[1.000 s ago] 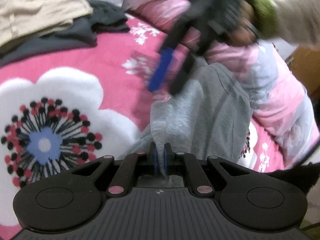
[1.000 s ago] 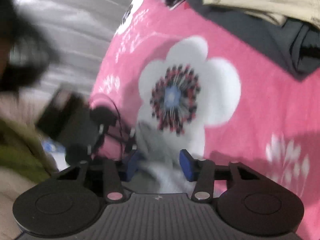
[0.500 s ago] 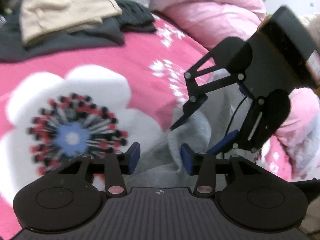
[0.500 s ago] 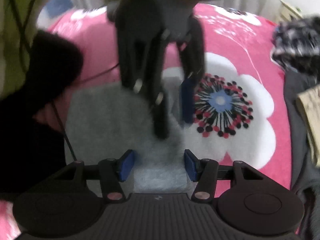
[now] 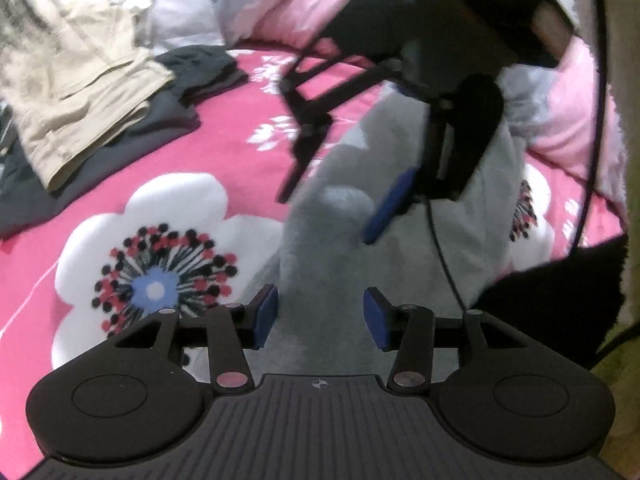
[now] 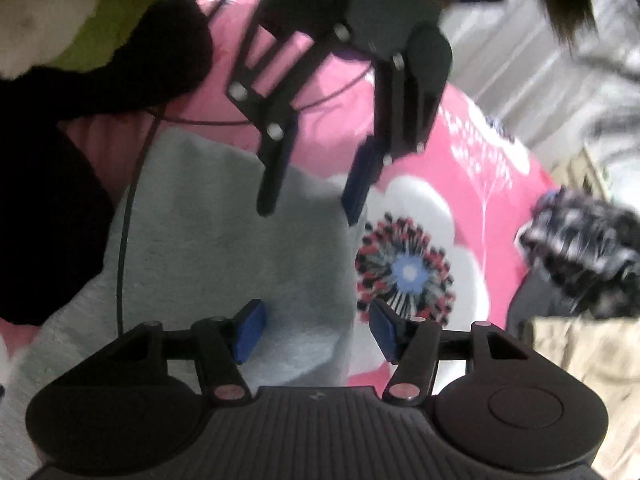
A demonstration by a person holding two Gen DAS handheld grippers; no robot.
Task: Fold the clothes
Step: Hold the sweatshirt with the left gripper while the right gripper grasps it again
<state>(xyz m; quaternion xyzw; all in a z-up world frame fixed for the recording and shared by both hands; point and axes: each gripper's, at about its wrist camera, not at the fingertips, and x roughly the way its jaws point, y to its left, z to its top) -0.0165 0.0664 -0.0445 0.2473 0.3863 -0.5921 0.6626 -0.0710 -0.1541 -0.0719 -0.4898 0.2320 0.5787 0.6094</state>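
Beneath both open hand-held grippers [image 5: 320, 314] [image 6: 316, 334] lies the grey garment [image 5: 344, 240].

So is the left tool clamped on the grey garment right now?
No, the left tool is open, its blue pads apart with the grey garment lying loose between them.

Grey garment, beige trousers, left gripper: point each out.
Grey garment [image 5: 332, 236]: left wrist view, middle of the cloth.
Beige trousers [image 5: 80, 96]: left wrist view, folded top layer.
Left gripper [image 5: 320, 316]: left wrist view, between its fingertips.
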